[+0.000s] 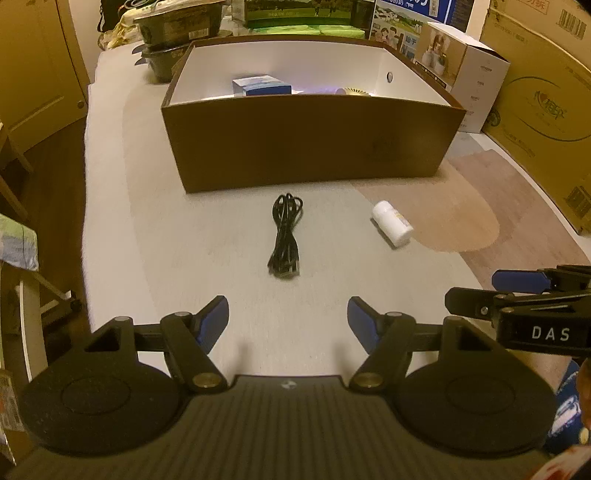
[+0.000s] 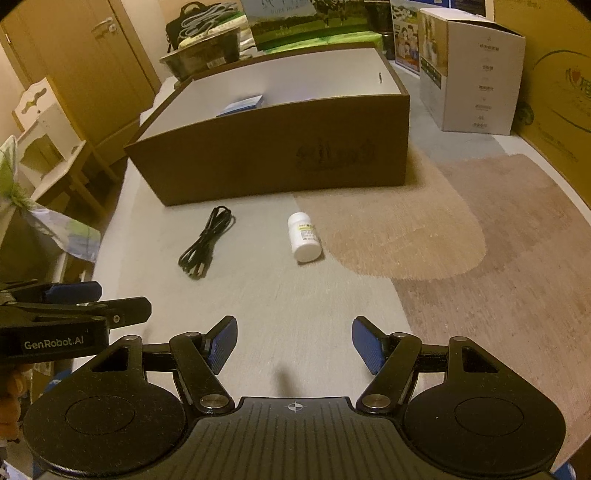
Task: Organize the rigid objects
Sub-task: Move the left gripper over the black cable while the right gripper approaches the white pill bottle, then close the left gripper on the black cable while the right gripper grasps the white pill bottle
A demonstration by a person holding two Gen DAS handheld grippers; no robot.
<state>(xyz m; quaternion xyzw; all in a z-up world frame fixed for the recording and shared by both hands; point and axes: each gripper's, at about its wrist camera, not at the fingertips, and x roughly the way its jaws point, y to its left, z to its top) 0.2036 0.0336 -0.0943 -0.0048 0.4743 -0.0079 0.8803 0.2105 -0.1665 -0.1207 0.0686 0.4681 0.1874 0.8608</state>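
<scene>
The left tool has its blue-padded fingers spread wide and holds nothing; it hangs over the near part of the desk, apart from everything on it. The right tool is spread just as wide and is also empty, over the same near stretch. Each tool shows at the edge of the other's view, side by side and close together.

Ahead of the left tool, a bundled black cable lies lengthwise on the grey desk cover, between the tool and the near wall of a brown cardboard box. To the right of the cable, well apart from it, a white pill bottle lies on its side, cap end toward the box, just beside the edge of a tan patch on the cover. In the right wrist view the bottle sits almost straight ahead of the right tool, the cable off to its left.

The box is open-topped with a white inside; a blue-and-white carton rests in it toward the far wall, and a pale round item shows beside it, too hidden to name. Nothing stands between either tool and the cable or bottle. Behind the box are stacked dark trays, and to its right a white carton and a large cardboard case.
</scene>
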